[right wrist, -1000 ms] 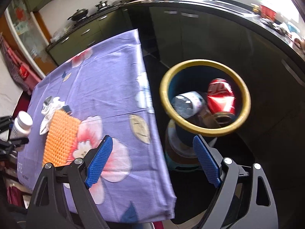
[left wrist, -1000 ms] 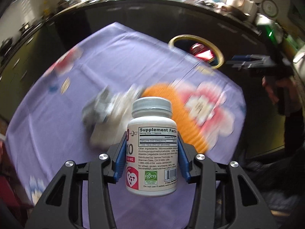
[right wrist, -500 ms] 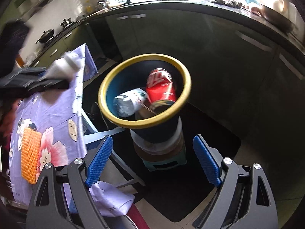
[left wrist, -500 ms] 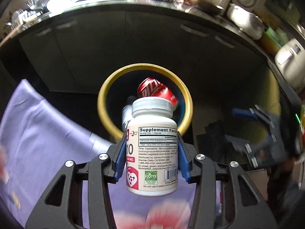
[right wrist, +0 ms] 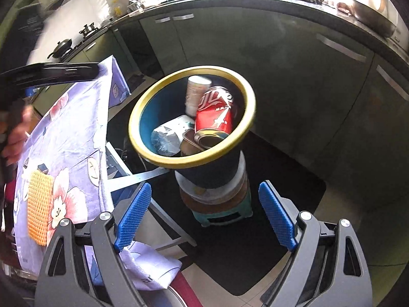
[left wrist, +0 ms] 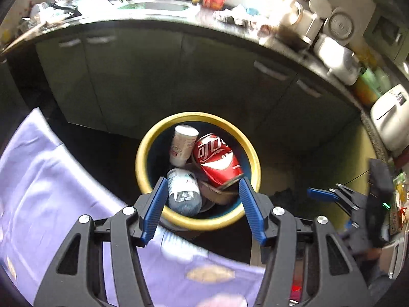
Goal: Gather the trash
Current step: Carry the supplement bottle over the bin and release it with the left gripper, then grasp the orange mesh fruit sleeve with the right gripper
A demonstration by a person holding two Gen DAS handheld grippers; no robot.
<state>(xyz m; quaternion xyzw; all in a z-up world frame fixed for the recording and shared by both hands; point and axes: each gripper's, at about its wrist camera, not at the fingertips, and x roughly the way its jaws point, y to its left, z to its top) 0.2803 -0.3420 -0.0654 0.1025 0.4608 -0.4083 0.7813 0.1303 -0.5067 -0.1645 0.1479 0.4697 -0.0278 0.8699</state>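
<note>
The left gripper [left wrist: 202, 207] hangs right above the yellow-rimmed bin [left wrist: 143, 151], its blue fingers [left wrist: 153, 209] spread wide with nothing between them. Down in the bin the white supplement bottle [left wrist: 182, 148] stands tilted against the far wall, touching the red soda can [left wrist: 217, 160] that leans beside it. Nearer the rim lies a clear plastic bottle [left wrist: 184, 192] on its side, and a brown, round-edged piece of trash [left wrist: 217, 194] sits under the can; what it is I cannot tell.

The right gripper [right wrist: 203, 215] is held lower and off to the side of the bin [right wrist: 179, 162], also spread open and holding nothing. From that side the same load shows: the white bottle [right wrist: 195, 94] at the back, the red can [right wrist: 216, 111] with its open end toward the front, and the plastic bottle [right wrist: 171, 133] beside it. The bin rests on a stack of round containers [right wrist: 214, 189] set on a small green stool [right wrist: 222, 217], on a dark floor mat [right wrist: 281, 192].

Just beside the bin is the tabletop, covered by a purple flowered cloth [right wrist: 74, 128]. An orange ridged pad [right wrist: 38, 204] lies on it near the front edge, well apart from the bin. Dark cabinets [right wrist: 306, 76] curve behind.
</note>
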